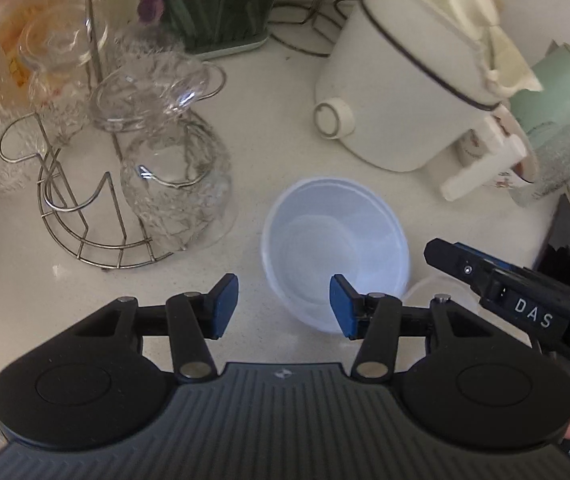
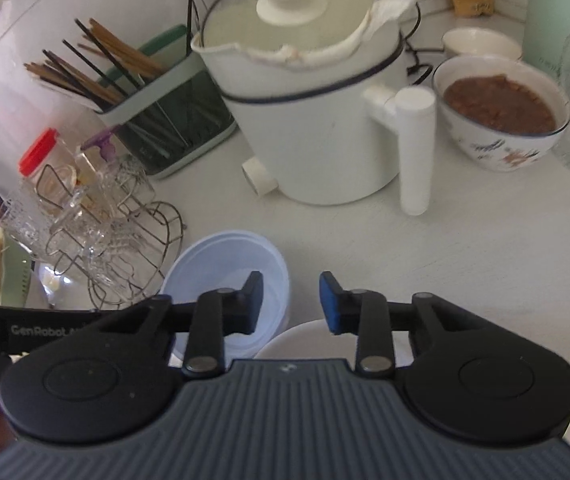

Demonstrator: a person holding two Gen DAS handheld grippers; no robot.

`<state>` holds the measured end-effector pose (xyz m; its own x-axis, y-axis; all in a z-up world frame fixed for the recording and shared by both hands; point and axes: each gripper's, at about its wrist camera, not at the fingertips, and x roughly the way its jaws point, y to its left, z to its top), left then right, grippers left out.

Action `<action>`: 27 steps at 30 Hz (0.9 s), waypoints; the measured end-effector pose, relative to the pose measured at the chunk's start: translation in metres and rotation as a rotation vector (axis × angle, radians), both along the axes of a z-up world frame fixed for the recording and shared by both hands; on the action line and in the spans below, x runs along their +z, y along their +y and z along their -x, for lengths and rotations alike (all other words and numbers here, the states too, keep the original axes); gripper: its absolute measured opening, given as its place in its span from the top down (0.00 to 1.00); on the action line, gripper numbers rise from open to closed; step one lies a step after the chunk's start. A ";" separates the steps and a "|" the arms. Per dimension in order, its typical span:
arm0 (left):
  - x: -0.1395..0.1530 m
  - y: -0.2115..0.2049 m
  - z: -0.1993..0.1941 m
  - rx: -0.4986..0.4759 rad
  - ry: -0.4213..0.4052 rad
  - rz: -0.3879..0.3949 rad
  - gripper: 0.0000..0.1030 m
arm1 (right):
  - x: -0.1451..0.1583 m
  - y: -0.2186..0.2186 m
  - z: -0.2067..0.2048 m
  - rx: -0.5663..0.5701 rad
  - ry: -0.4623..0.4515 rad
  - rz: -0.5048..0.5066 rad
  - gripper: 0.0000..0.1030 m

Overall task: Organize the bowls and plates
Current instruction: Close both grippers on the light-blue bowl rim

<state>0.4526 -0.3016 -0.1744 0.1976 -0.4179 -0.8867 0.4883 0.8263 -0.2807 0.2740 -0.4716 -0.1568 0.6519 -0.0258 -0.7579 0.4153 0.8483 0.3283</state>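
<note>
White pot [image 2: 317,120] behind plastic bowl [image 1: 335,248]

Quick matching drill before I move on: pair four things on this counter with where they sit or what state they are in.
Things:
1. pale blue plastic bowl
2. patterned ceramic bowl
3. chopsticks
4. drinking glasses

States:
A. standing in a green-rimmed holder
B. empty, in front of the left gripper
C. filled with brown food
D. upside down on a wire rack

Pairs: 1-B, 2-C, 3-A, 4-D
</note>
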 end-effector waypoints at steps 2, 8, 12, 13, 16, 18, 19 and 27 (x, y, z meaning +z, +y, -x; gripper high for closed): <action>-0.004 0.001 -0.005 0.015 0.015 0.008 0.49 | -0.005 0.000 -0.006 0.009 0.011 -0.018 0.72; -0.017 0.002 -0.013 0.035 0.070 0.023 0.67 | -0.018 0.002 -0.022 0.037 0.050 -0.008 0.74; -0.024 0.002 -0.016 0.046 0.088 0.037 0.83 | -0.024 0.002 -0.031 0.042 0.067 -0.011 0.79; -0.024 0.002 -0.017 0.048 0.086 0.040 0.87 | -0.025 0.003 -0.032 0.044 0.071 -0.012 0.81; -0.023 0.004 -0.018 0.066 0.091 0.055 0.89 | -0.030 0.003 -0.034 0.047 0.085 -0.031 0.84; -0.022 0.005 -0.019 0.070 0.098 0.067 0.89 | -0.030 0.003 -0.033 0.043 0.092 -0.043 0.85; -0.022 0.005 -0.019 0.069 0.098 0.067 0.90 | -0.030 0.003 -0.032 0.044 0.093 -0.042 0.85; -0.006 0.012 -0.017 0.053 0.118 0.107 0.90 | -0.020 -0.001 -0.016 0.022 0.059 -0.093 0.86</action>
